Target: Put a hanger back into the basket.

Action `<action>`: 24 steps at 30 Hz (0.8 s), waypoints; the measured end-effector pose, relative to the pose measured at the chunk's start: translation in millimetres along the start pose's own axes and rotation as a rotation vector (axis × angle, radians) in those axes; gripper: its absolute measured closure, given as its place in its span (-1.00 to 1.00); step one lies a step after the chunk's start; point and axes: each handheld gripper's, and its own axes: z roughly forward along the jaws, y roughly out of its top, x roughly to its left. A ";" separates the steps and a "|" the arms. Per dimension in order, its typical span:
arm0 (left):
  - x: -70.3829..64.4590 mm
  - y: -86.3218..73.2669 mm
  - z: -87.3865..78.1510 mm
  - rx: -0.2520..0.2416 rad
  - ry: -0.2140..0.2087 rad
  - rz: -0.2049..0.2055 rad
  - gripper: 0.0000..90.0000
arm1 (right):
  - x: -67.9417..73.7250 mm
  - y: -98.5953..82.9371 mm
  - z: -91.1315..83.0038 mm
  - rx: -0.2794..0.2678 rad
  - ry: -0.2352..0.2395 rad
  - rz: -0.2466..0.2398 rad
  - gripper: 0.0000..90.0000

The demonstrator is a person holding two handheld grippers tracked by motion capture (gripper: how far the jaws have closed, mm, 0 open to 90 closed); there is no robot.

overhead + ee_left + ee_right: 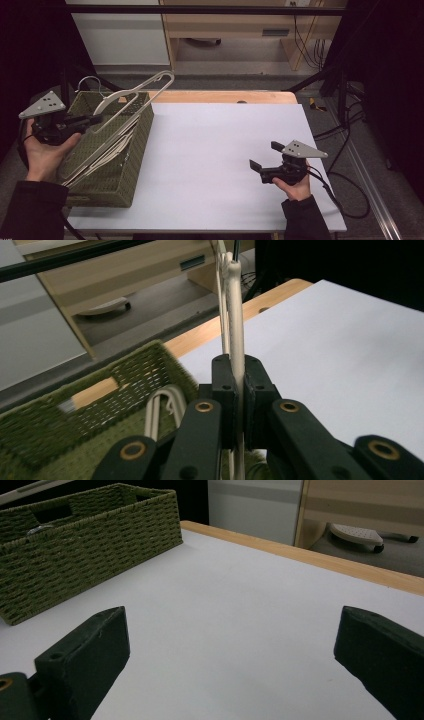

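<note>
High view: the left gripper (92, 120) clamps a pale hanger (131, 100) near one end of its long bar, lifting it clear of the green woven basket (131, 165) beneath and just beyond its jaws, likely so it comes away from the other hangers (100, 157) lying inside. Gripping low leaves most of the hanger rising ahead of the jaws; its long axis slants up and away toward the far side of the table, hook end (89, 80) over the basket's far rim. Well apart, the right gripper (262, 157) hovers over the white tabletop (215, 150), jaws spread wide and holding nothing, probably waiting to take hold.
</note>
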 end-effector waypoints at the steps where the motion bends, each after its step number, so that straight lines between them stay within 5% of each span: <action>1: 6.3 -5.0 -2.1 0.007 0.012 -0.005 0.91 | 0.1 -0.2 0.4 0.001 0.000 0.002 -0.95; 11: 32.4 -31.5 -4.6 0.041 0.053 0.010 0.91 | 0.0 -0.8 1.7 0.009 0.002 -0.006 -0.95; 20: 53.4 -63.4 -4.4 0.092 0.144 0.017 0.92 | 0.2 -0.7 2.0 0.008 -0.002 -0.002 -0.95; 24: 56.8 -73.9 -5.7 0.104 0.142 0.006 0.92 | 0.1 -1.0 2.2 0.010 -0.001 -0.001 -0.95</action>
